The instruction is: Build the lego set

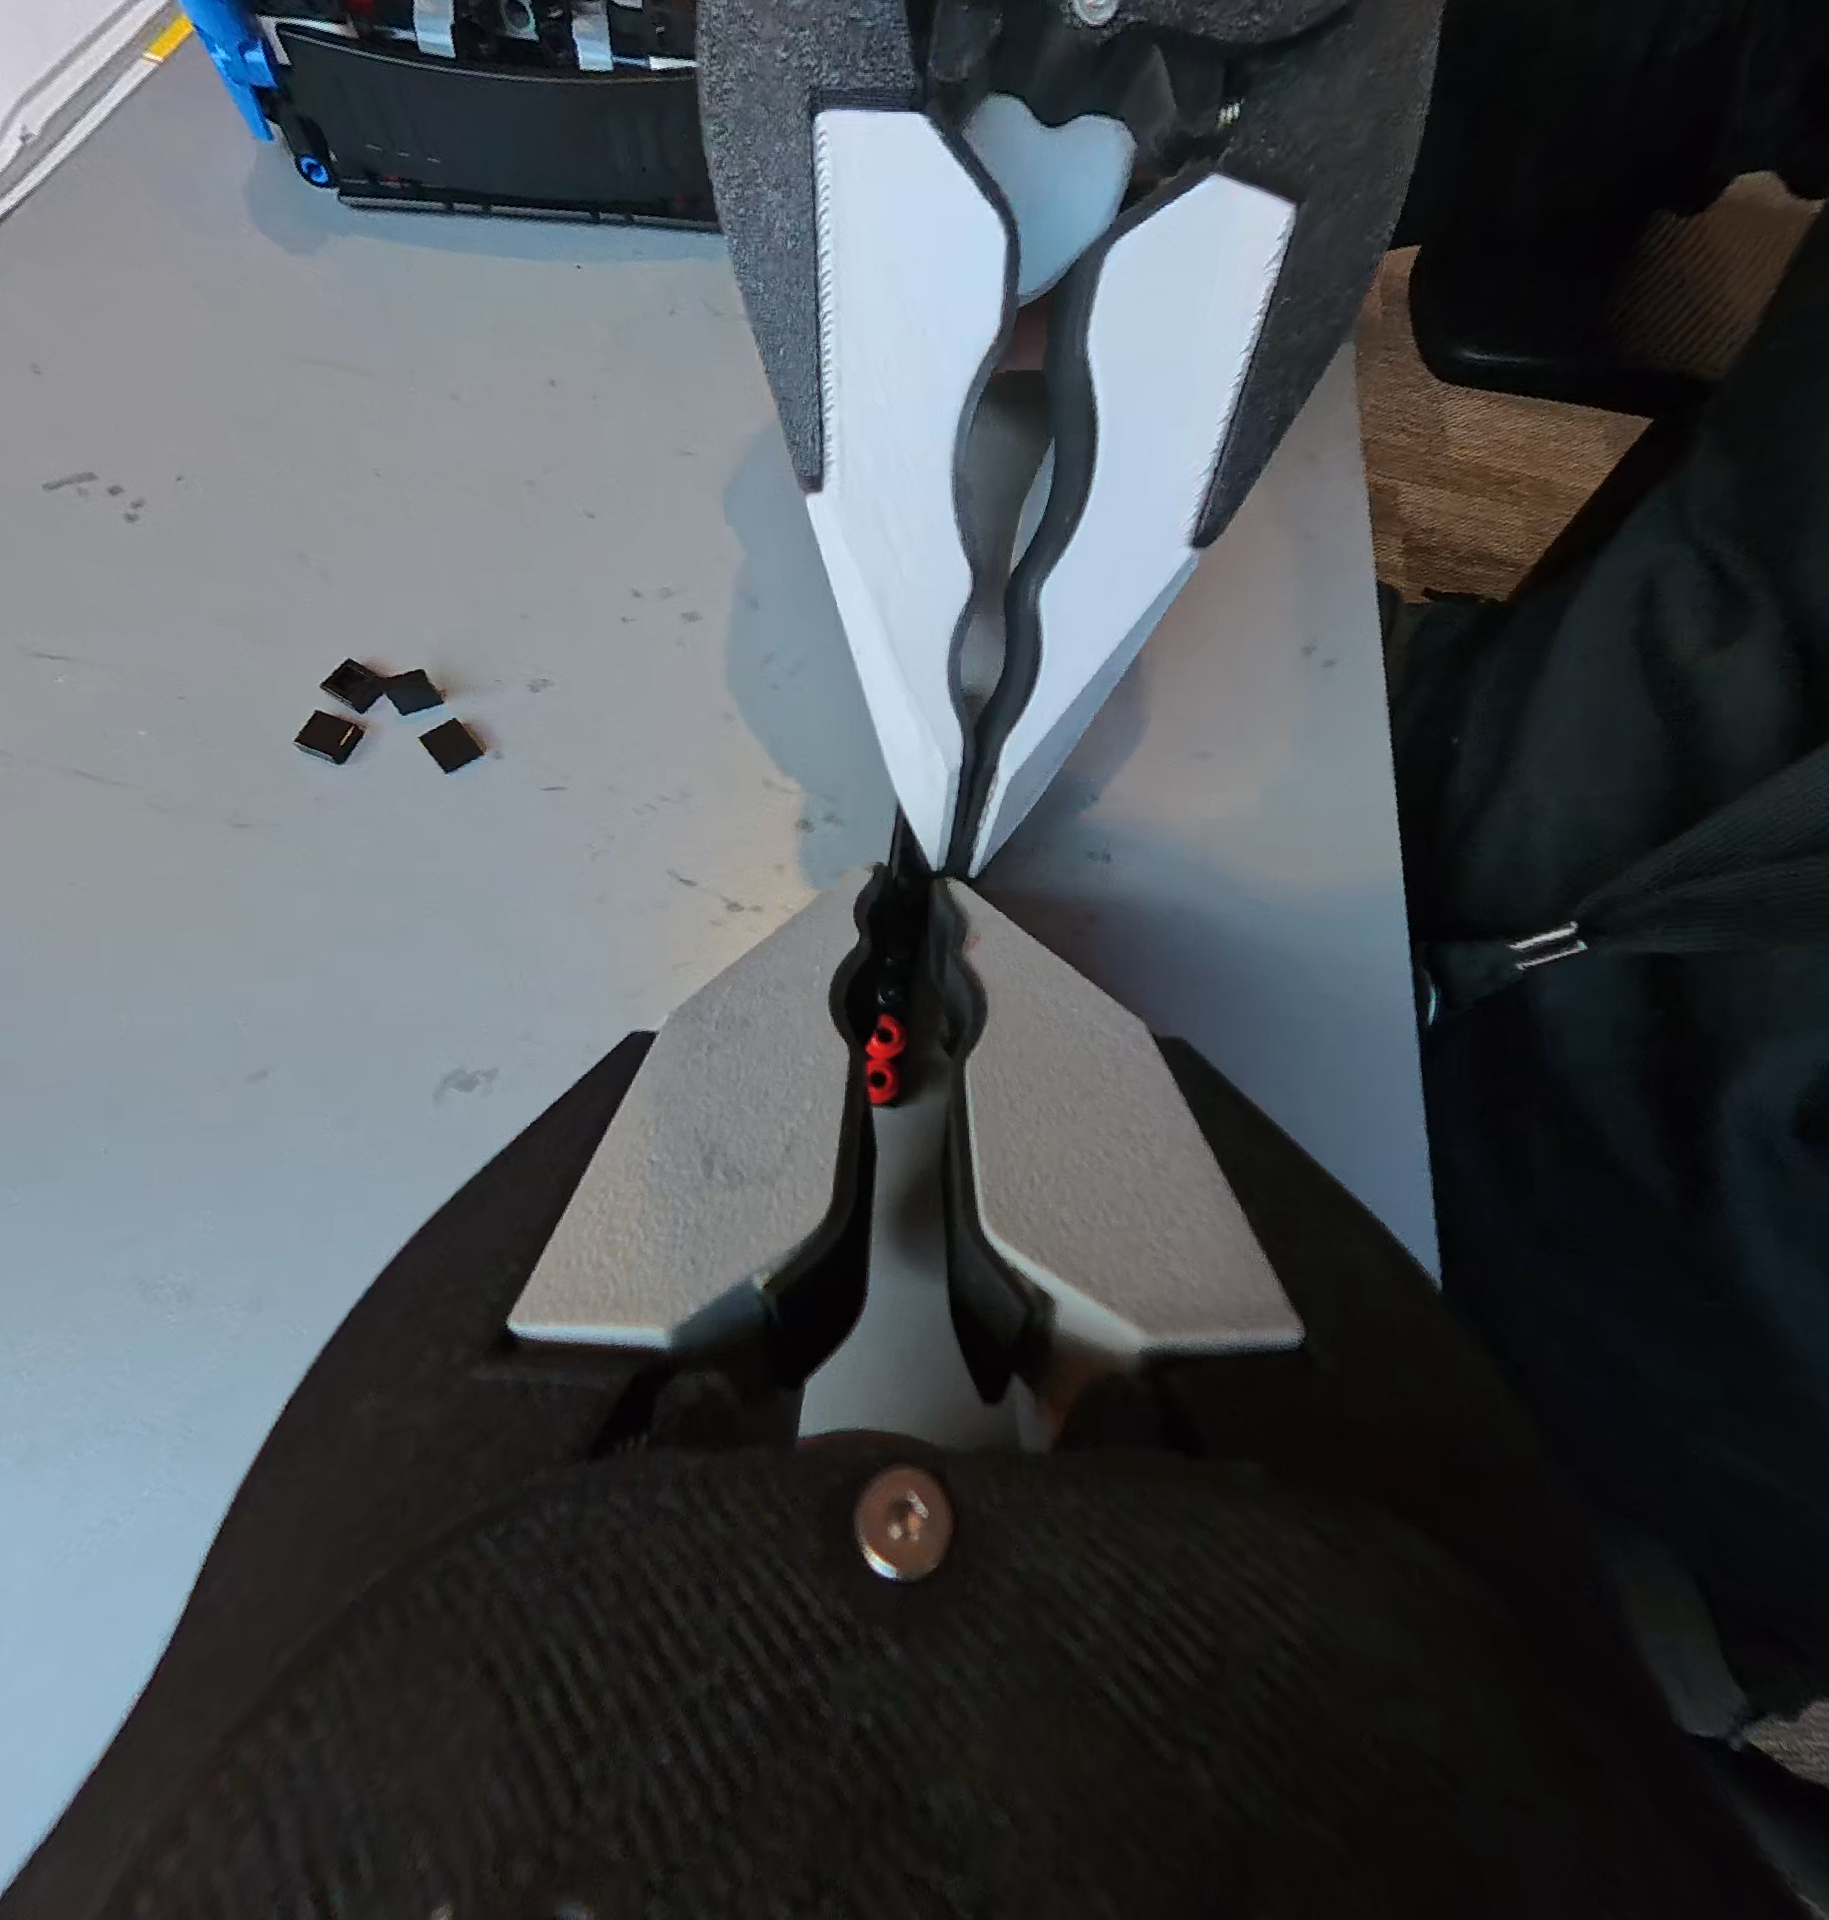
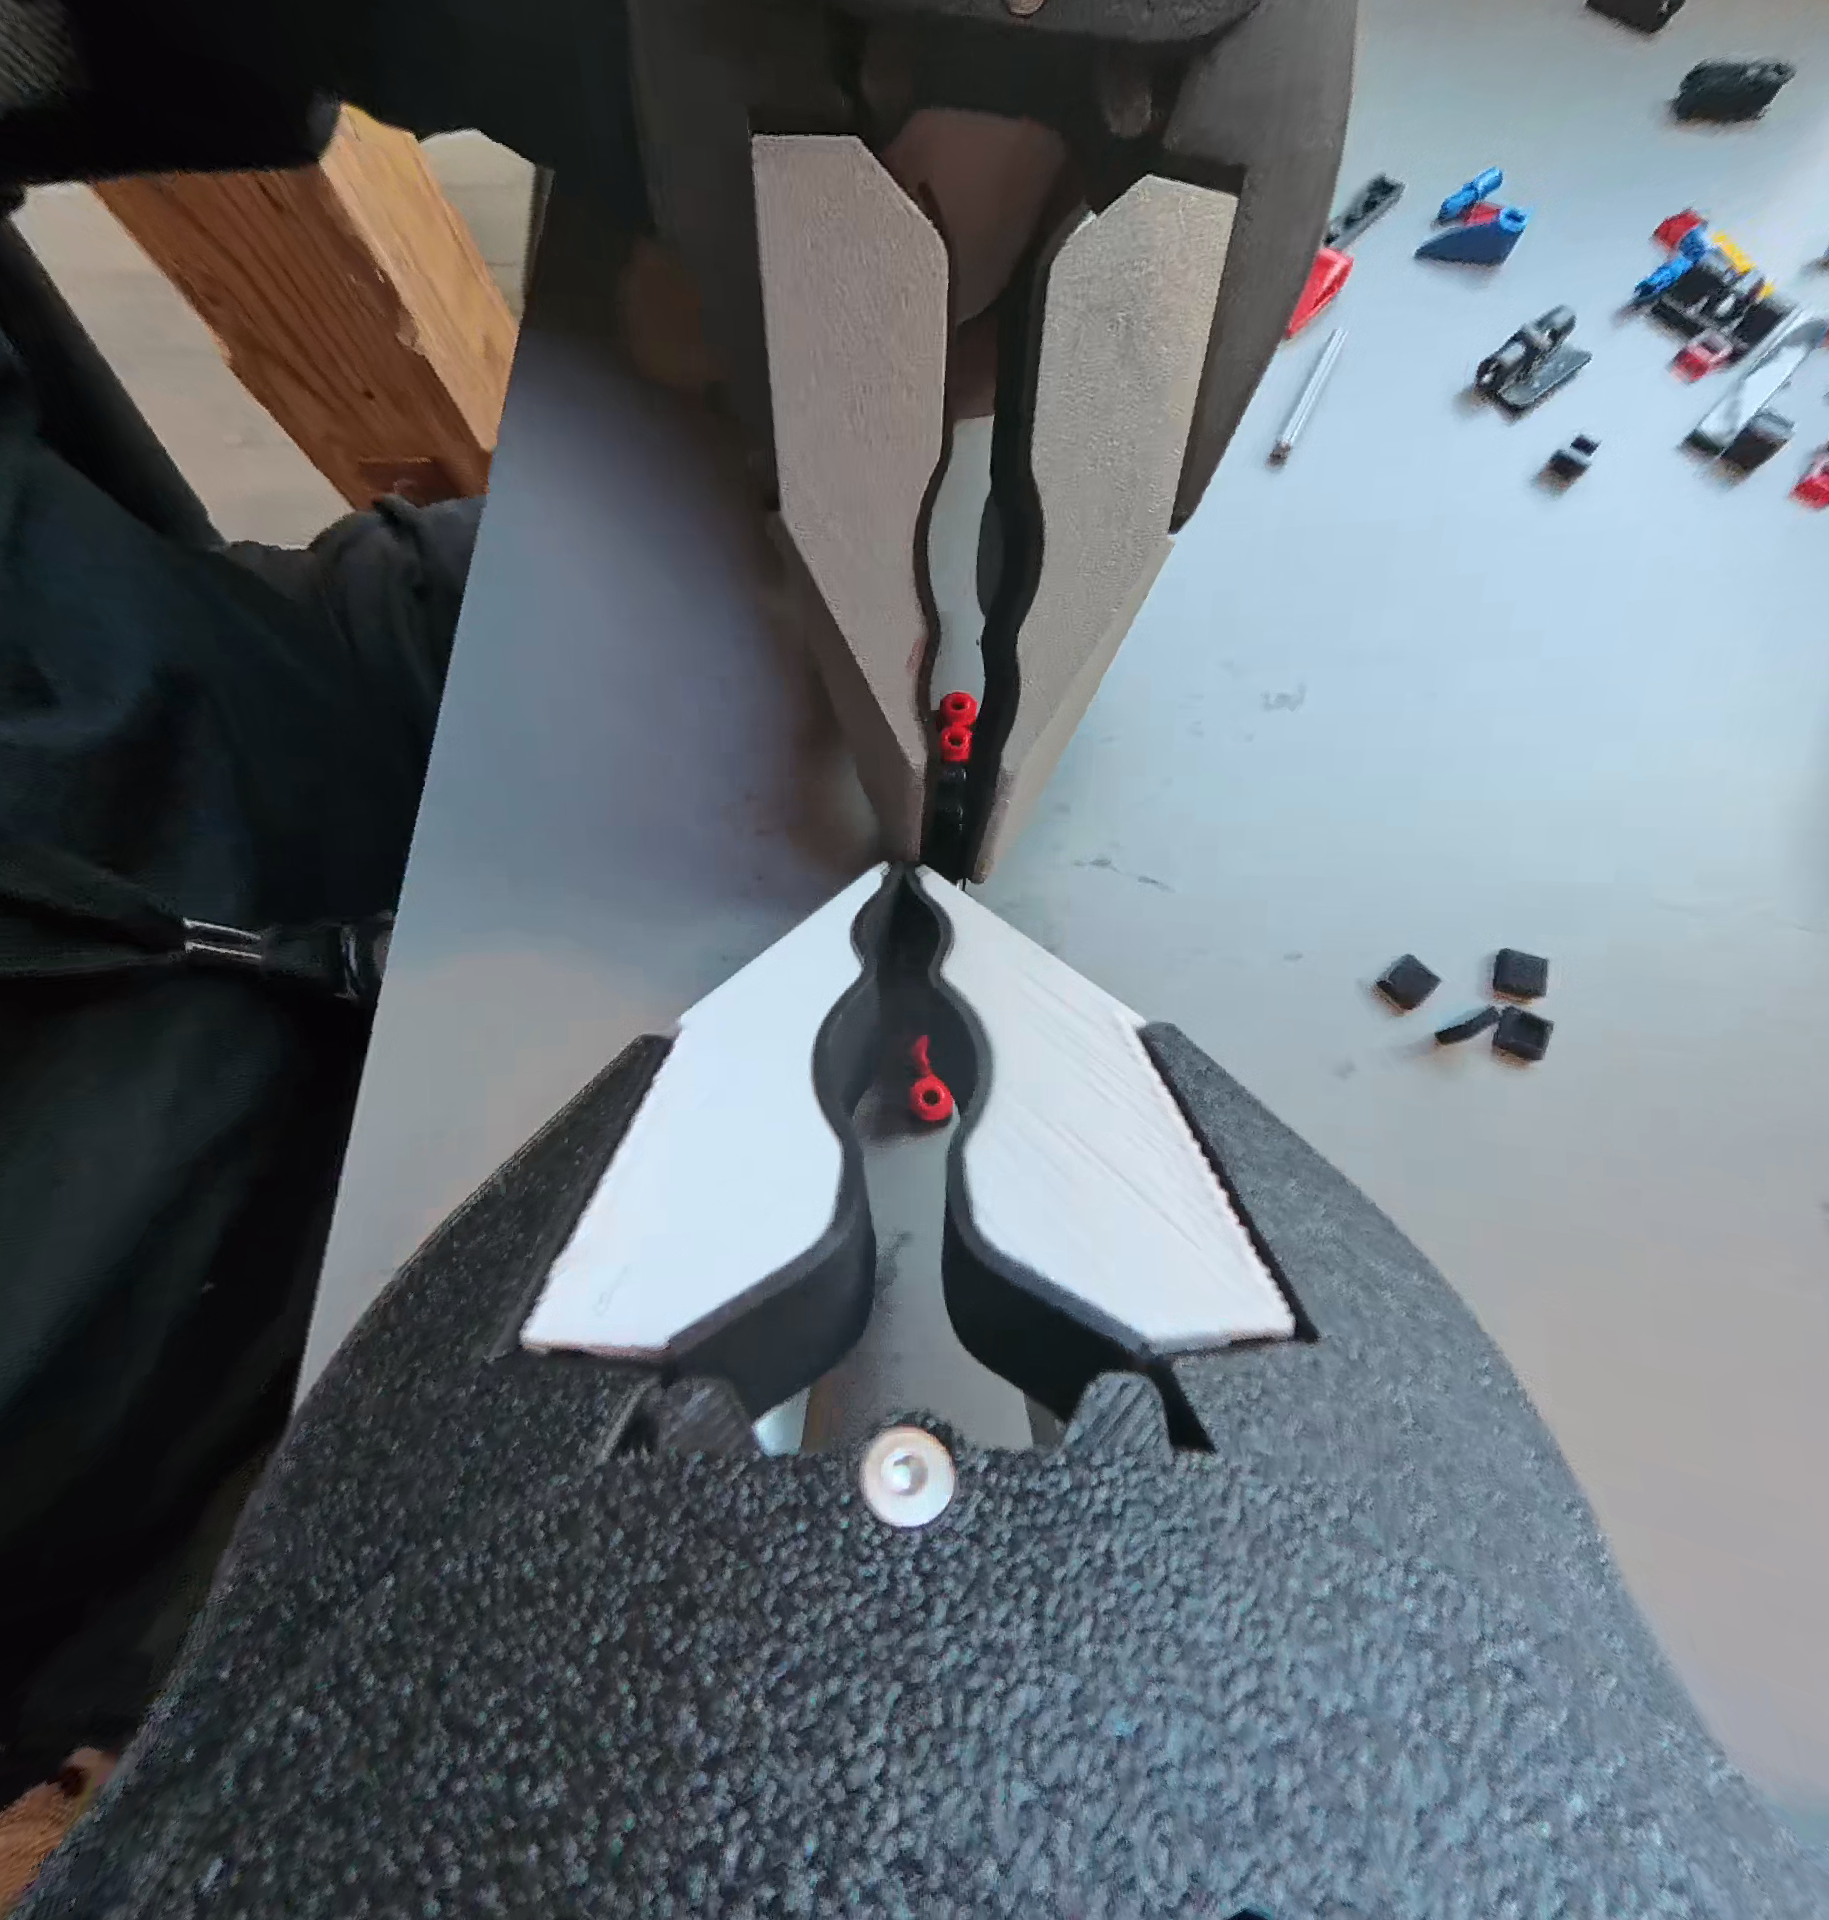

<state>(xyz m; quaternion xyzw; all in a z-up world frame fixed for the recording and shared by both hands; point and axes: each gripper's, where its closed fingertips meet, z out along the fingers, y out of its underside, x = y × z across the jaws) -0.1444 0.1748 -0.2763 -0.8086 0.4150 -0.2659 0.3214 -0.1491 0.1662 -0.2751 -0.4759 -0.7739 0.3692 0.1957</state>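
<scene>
Two grippers tip to tip above table [image 1: 266,935]: left gripper [image 1: 905,904] clamped on black-and-red piece [image 1: 884,1049], mostly hidden; right gripper [image 2: 905,883] pinched shut at its end, contact unclear.

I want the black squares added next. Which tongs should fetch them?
Probably the right tongs. The left tongs hold the red-and-black piece deep between them, while the right only nip its end, so they could let go. The black squares lie about equally near both.

black piece [image 1: 894,966] mostly hidden between tools, model [image 1: 494,125] cut off
</scene>
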